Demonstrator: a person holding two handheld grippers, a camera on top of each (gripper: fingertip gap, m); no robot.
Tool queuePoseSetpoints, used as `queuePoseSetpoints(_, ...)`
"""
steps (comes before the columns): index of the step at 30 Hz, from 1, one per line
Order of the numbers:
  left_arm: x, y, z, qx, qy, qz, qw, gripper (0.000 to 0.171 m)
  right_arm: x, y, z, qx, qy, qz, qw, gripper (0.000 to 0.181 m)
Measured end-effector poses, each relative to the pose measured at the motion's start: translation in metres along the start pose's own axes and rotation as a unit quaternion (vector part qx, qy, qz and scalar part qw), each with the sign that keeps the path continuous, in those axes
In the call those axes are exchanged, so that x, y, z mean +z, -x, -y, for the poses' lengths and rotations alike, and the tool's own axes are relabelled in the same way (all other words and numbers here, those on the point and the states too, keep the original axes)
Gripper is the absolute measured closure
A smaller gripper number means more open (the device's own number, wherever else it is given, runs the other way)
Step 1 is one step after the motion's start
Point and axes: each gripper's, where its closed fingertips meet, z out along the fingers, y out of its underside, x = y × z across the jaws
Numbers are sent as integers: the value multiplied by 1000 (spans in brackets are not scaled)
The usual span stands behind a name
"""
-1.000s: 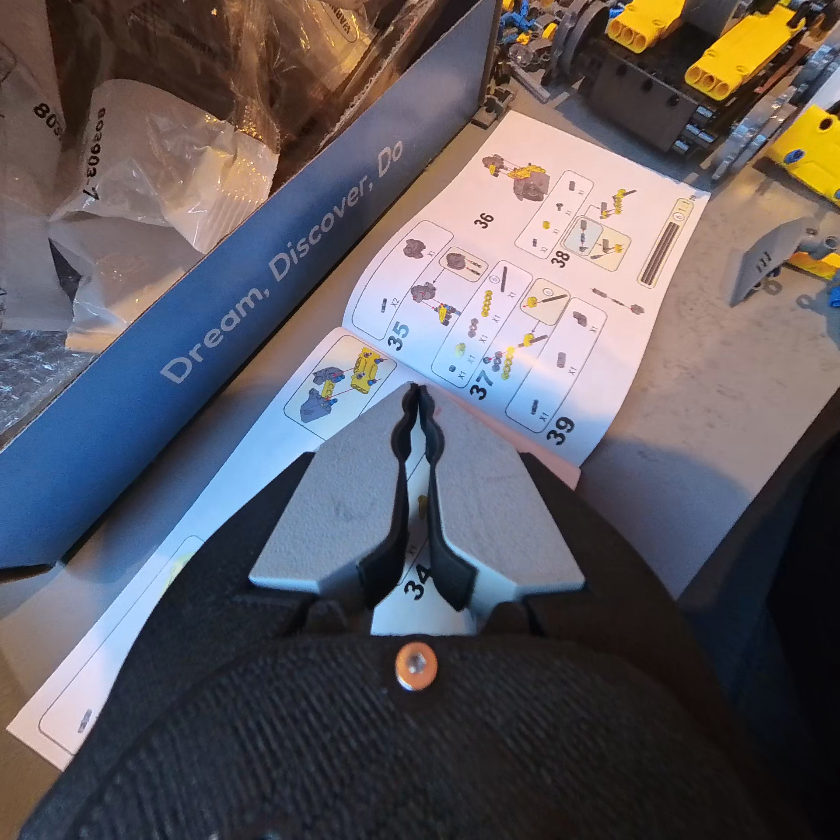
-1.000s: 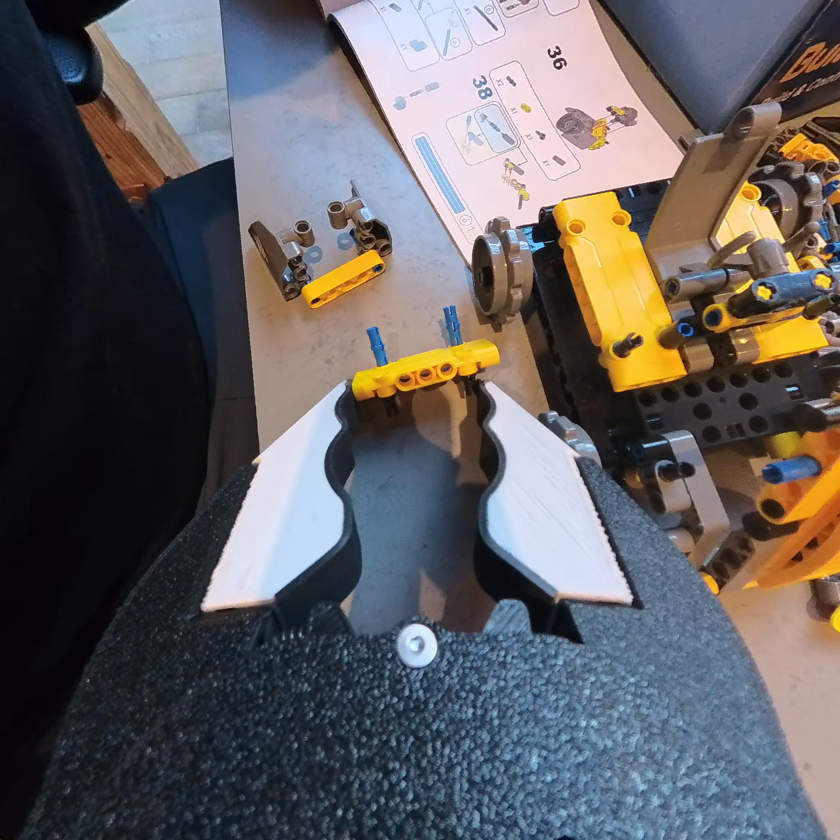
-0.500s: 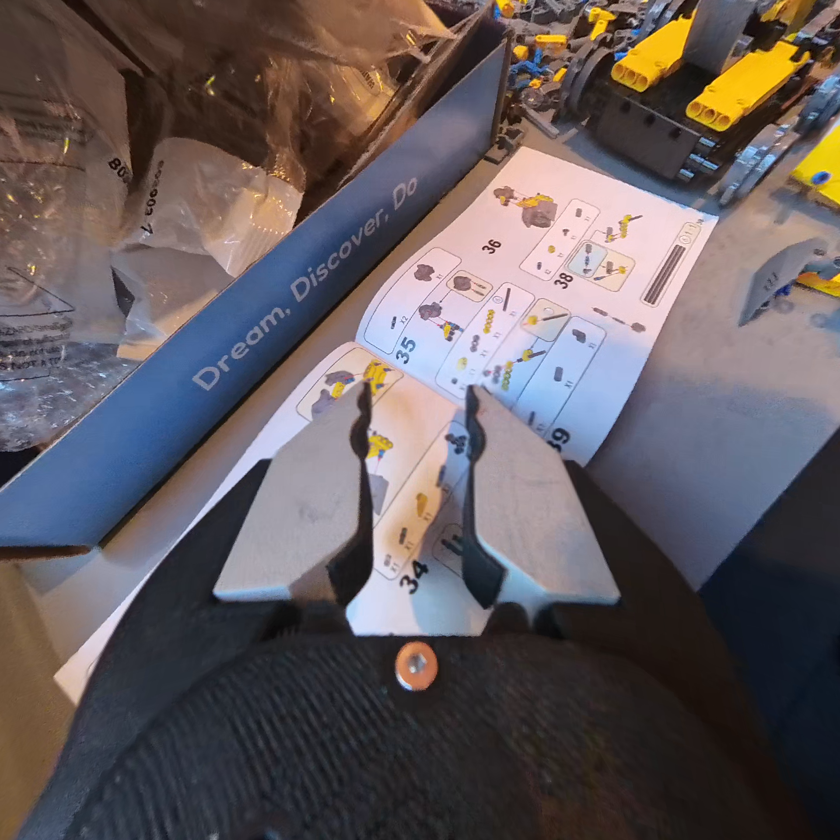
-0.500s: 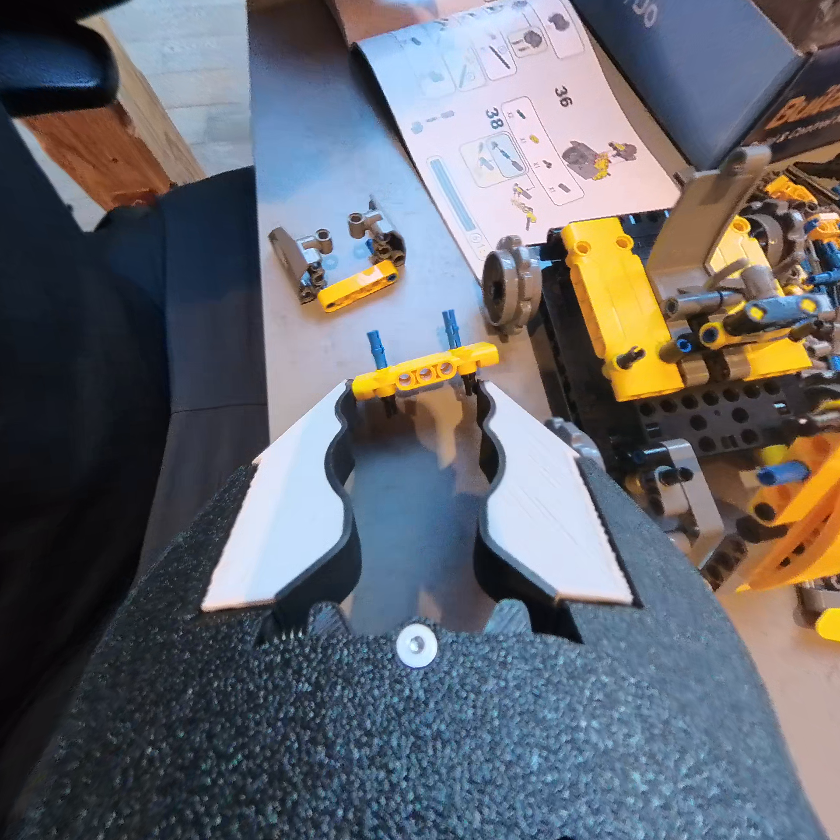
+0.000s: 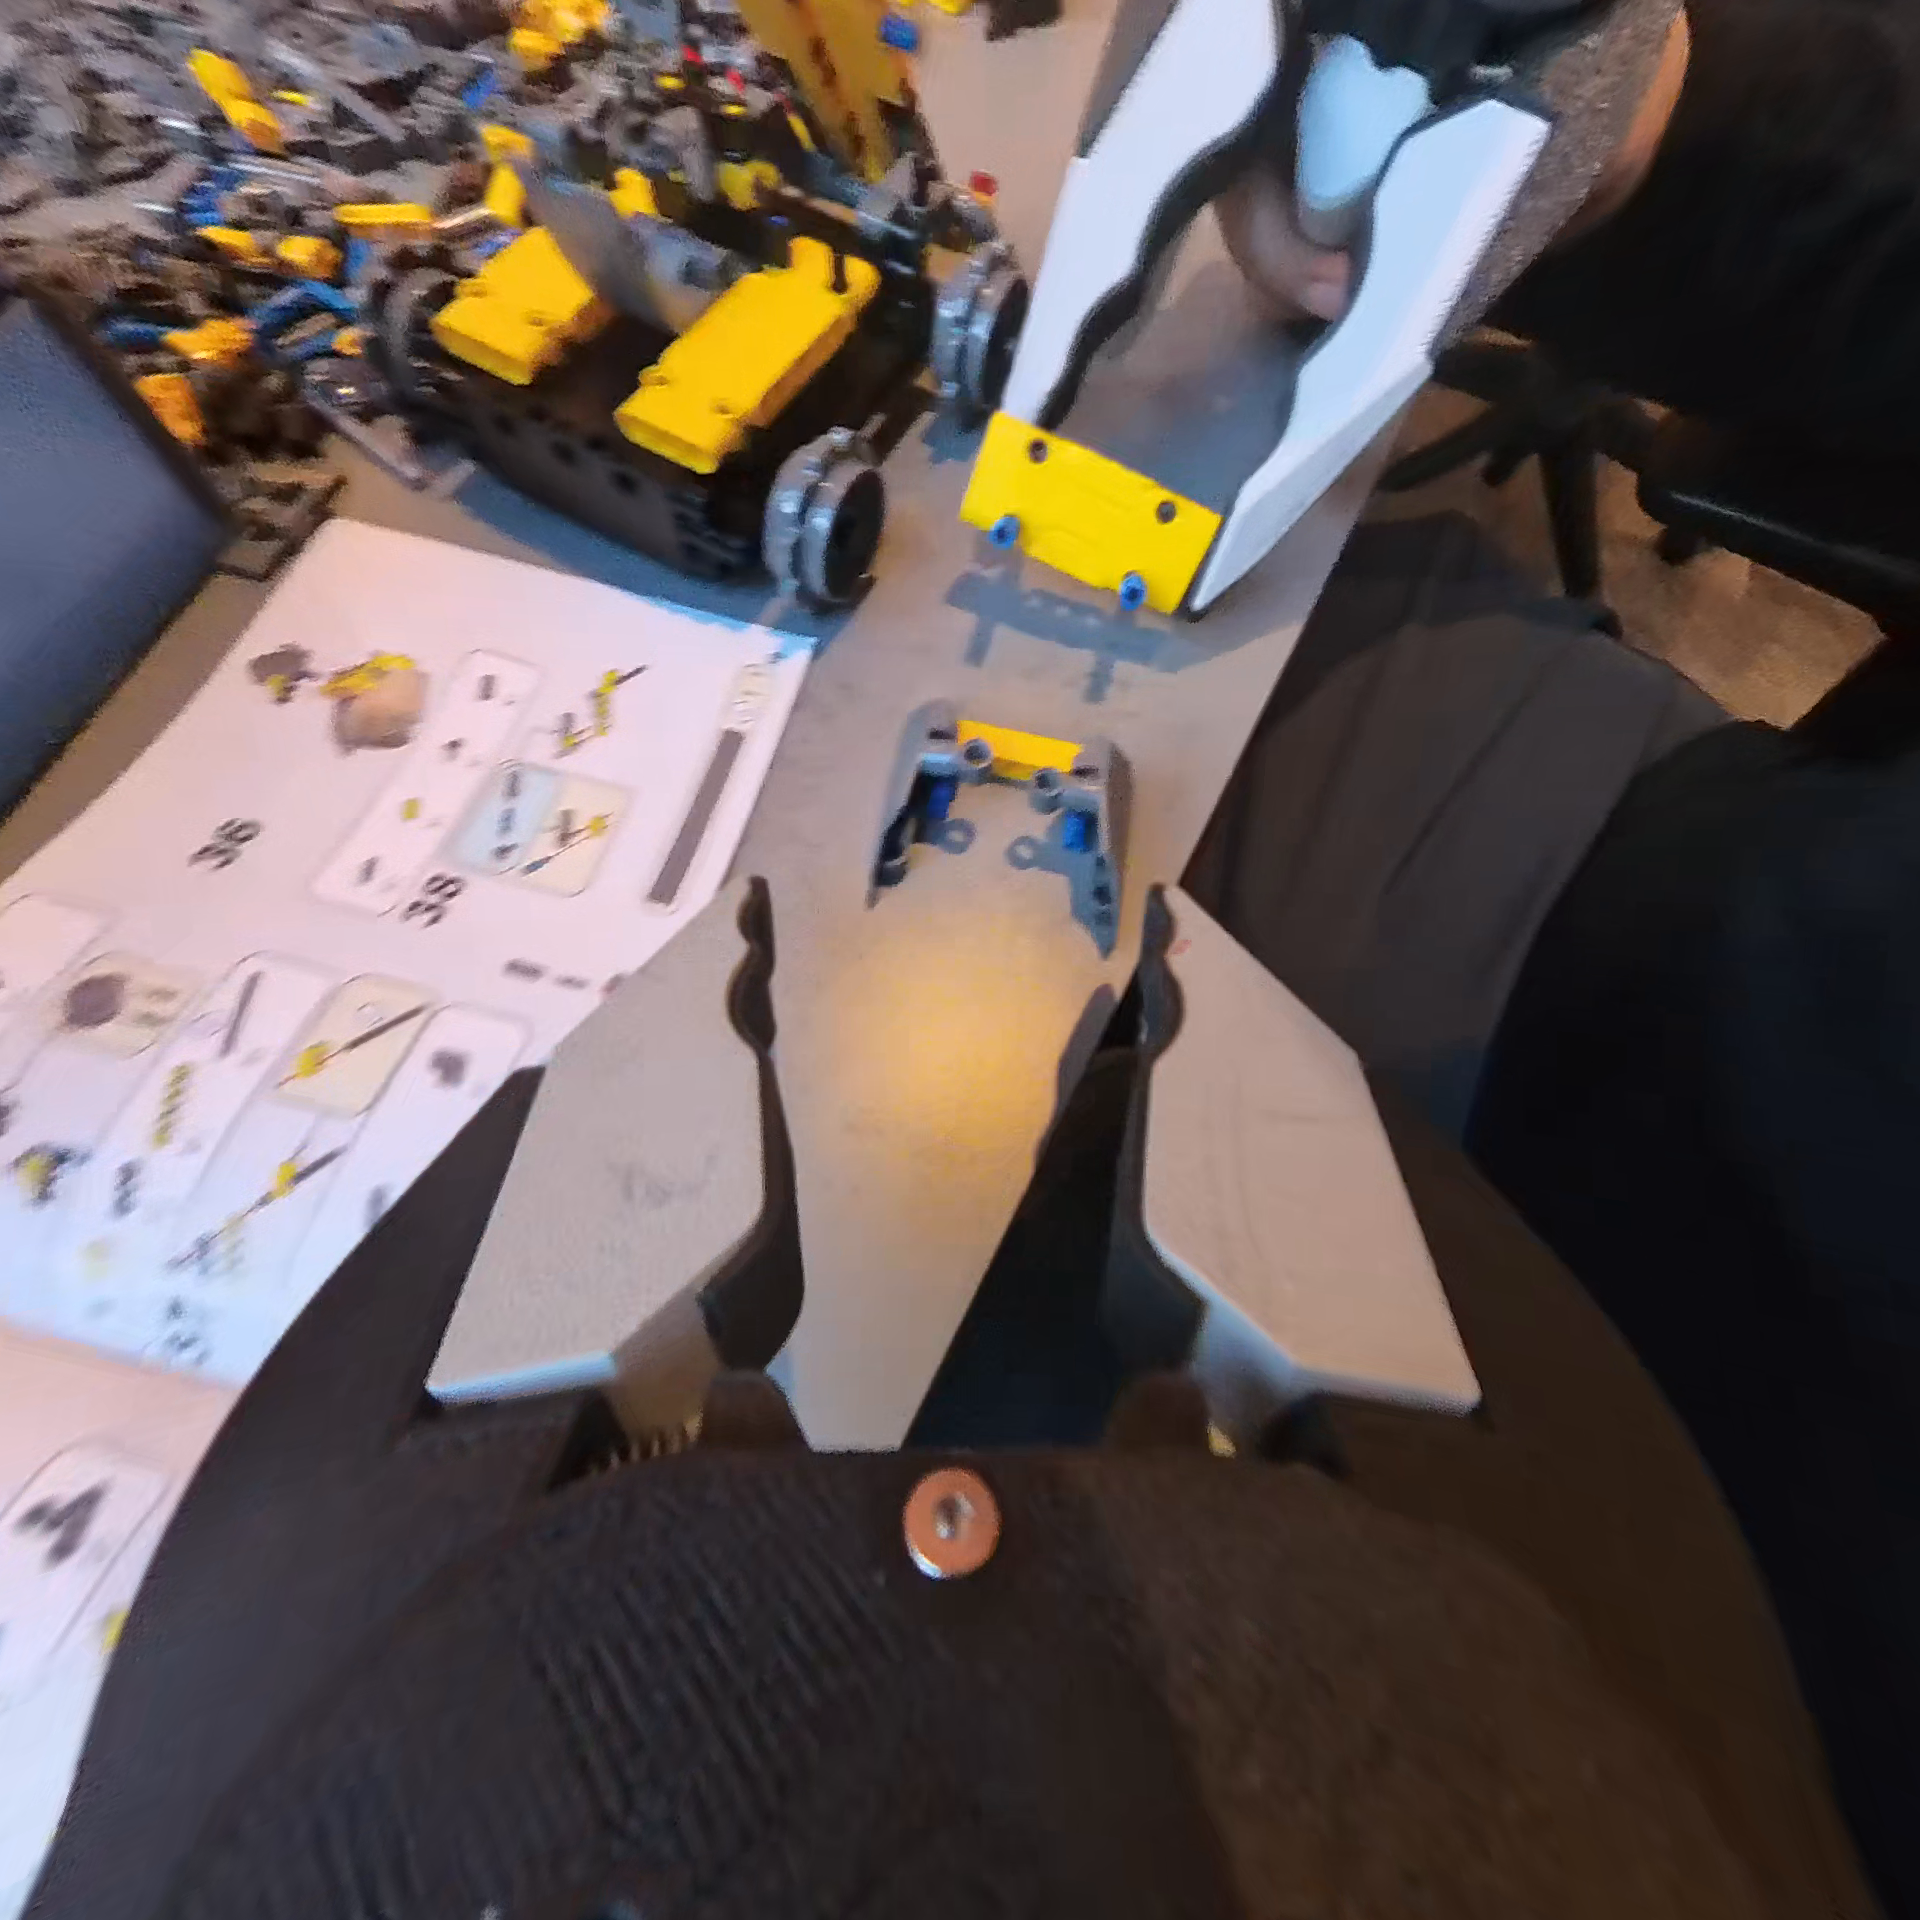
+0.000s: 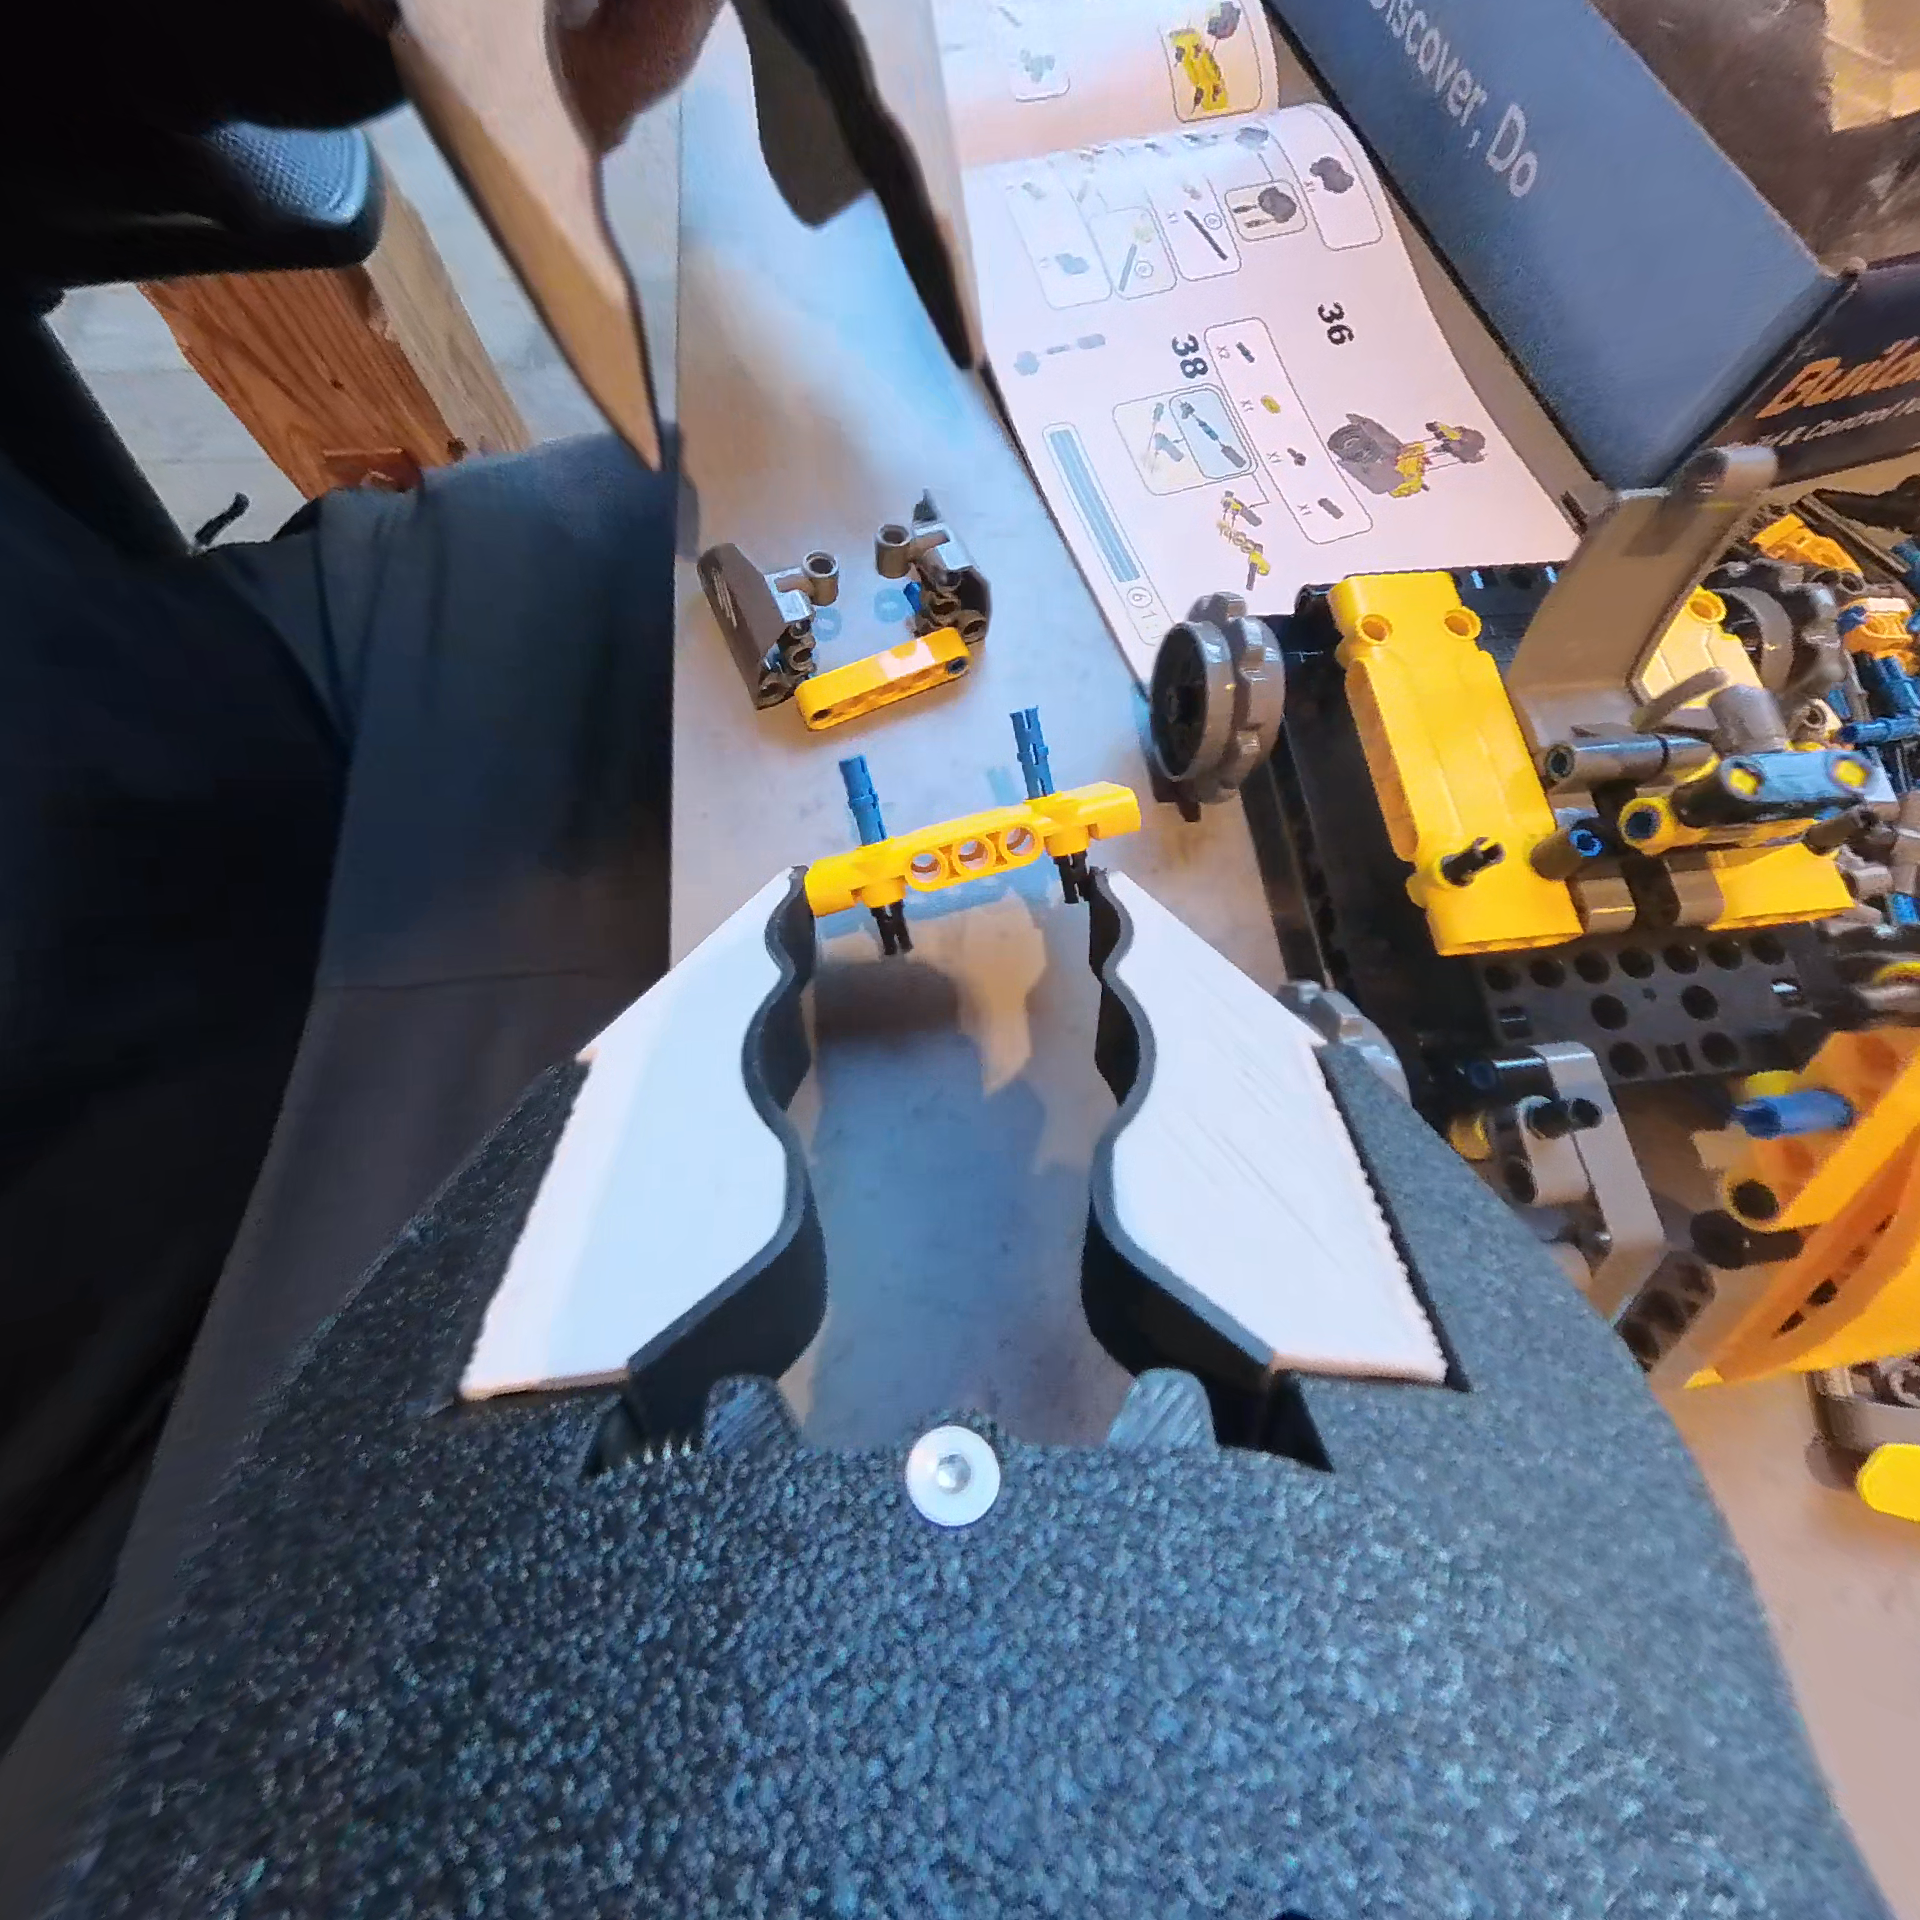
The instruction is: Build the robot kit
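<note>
My left gripper (image 5: 956, 914) is open and empty, low over the grey table, its tips just short of a small grey and yellow sub-assembly (image 5: 997, 800). My right gripper (image 6: 945, 883) is shut on a yellow beam with blue pins (image 6: 971, 852) and holds it just above the table. In the left wrist view the right gripper (image 5: 1107, 509) holds the beam (image 5: 1091, 520) just beyond the sub-assembly. In the right wrist view the sub-assembly (image 6: 842, 634) lies ahead of the beam, with the left gripper (image 6: 805, 395) behind it.
A half-built yellow and black vehicle model (image 5: 665, 364) (image 6: 1455, 779) stands beside the held beam. An open instruction booklet (image 5: 312, 883) (image 6: 1247, 364) lies next to a blue box (image 6: 1538, 208). Loose parts (image 5: 156, 104) are heaped at the back. The table edge (image 5: 1278, 675) borders a person's dark-clothed lap.
My left gripper went from shut to wide open and swung right, off the booklet, to the small sub-assembly. My right gripper kept hold of the yellow beam and barely moved.
</note>
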Motion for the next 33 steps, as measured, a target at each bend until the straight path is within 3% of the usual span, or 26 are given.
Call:
queuePoseSetpoints(10, 32, -14, 7, 25, 17, -40, 999, 96, 16, 10, 5, -15, 22, 26, 999, 128)
queuePoseSetpoints(15, 39, -13, 0, 45, 42, -48, 997, 106, 25, 12, 6, -17, 43, 47, 998, 128)
queuePoseSetpoints(33, 38, -10, -2, 59, 16, -15, 998, 113, 20, 16, 13, -15, 8, 66, 998, 128)
